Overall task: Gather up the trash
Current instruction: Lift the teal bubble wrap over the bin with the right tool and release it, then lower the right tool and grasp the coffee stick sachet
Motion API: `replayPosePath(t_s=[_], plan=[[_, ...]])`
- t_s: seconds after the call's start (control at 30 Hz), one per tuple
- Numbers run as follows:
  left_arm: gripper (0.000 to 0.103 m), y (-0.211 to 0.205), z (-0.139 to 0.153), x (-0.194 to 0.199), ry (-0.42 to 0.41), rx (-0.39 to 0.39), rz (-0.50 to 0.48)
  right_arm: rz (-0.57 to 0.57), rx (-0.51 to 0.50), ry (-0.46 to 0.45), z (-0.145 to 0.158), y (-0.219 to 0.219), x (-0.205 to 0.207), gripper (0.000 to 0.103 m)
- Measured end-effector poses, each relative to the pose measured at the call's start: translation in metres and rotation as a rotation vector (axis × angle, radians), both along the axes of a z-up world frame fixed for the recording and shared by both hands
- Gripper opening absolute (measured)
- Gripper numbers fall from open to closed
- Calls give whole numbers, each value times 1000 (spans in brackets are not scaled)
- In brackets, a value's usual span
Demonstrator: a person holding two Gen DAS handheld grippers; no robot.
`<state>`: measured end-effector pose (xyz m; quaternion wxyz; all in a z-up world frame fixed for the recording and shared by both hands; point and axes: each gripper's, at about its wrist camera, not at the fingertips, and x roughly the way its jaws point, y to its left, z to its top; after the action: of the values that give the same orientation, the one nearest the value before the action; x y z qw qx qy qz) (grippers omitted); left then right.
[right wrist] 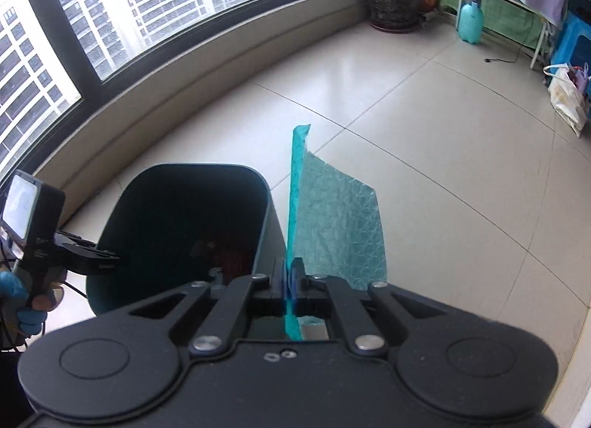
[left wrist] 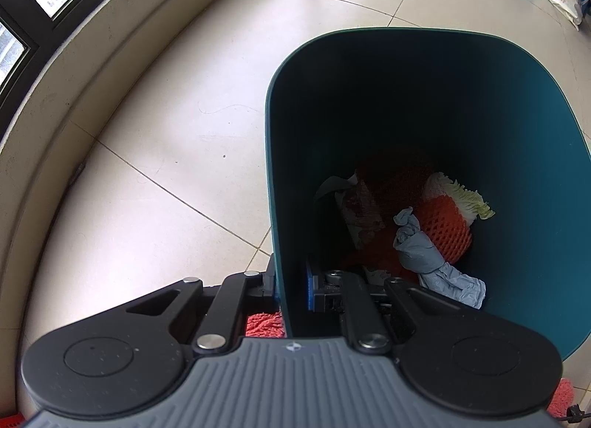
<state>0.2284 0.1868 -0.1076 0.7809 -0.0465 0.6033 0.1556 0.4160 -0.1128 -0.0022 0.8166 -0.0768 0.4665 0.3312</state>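
Observation:
A dark teal trash bin [left wrist: 517,114] stands on the tiled floor. My left gripper [left wrist: 291,291] is shut on its near rim, one finger outside and one inside. Inside the bin lie an orange foam net [left wrist: 448,228], a crumpled blue-grey glove [left wrist: 421,250], a cabbage piece [left wrist: 467,195] and a wrapper. In the right wrist view the bin [right wrist: 184,199] is to the left, with the left gripper [right wrist: 92,256] on its rim. My right gripper [right wrist: 290,287] is shut on a teal bubble-wrap sheet [right wrist: 340,228], held upright just right of the bin.
A curved window ledge [right wrist: 221,69] runs along the left. A potted plant [right wrist: 393,3], a teal spray bottle [right wrist: 470,21], a white bag [right wrist: 567,99] and a blue stool [right wrist: 576,47] stand at the far end. Red fluffy mat [left wrist: 264,324] lies under the bin.

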Motion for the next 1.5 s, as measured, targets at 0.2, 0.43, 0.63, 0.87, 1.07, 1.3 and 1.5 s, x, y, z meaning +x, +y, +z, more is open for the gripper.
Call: replayPosePath(t_s=[0.2, 0.43, 0.63, 0.87, 1.07, 1.3, 1.5], plan=[[12, 3, 4, -3, -15, 0, 0, 124, 68, 4, 11, 52, -9, 1], [12, 7, 10, -6, -47, -3, 15, 224, 27, 83, -29, 114, -5, 1], [12, 9, 14, -7, -61, -8, 30, 240, -133, 152, -97, 147, -6, 1], [12, 11, 13, -8, -50, -20, 29, 203, -273, 228, -149, 156, -6, 2], [12, 11, 12, -6, -48, -38, 20, 199, -302, 235, -162, 167, -5, 14], [12, 13, 14, -4, -40, -45, 25, 200, -258, 211, -141, 155, -12, 19], [12, 12, 13, -3, -42, -35, 29, 202, -136, 130, -75, 110, -24, 24]])
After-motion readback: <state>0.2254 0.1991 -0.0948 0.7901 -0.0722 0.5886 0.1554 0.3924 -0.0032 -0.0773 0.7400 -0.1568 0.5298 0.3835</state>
